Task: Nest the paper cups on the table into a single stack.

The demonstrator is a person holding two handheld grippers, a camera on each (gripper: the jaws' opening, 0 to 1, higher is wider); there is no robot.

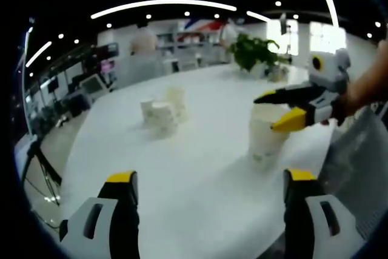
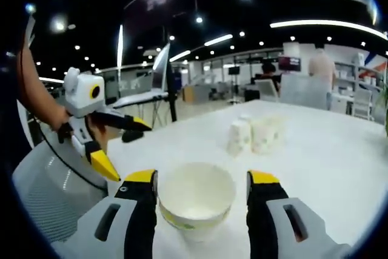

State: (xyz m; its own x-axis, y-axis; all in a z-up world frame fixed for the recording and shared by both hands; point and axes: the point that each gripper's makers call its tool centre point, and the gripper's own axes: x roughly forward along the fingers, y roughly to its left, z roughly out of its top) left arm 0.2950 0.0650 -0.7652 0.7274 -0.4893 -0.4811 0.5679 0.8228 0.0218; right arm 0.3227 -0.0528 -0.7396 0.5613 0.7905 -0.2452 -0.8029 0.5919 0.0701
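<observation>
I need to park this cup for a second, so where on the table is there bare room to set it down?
Bare white table lies between the left gripper and the cluster of cups, and beyond the cup between the right gripper's jaws, toward the plant. It is crowded around the cluster.

cup [image 2: 196, 201] between right fingers [image 2: 140, 210], cup cluster [image 2: 254, 134] behind on table [image 2: 321, 162]

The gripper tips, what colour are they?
Yellow. The right gripper tips show it best in the right gripper view.
</observation>
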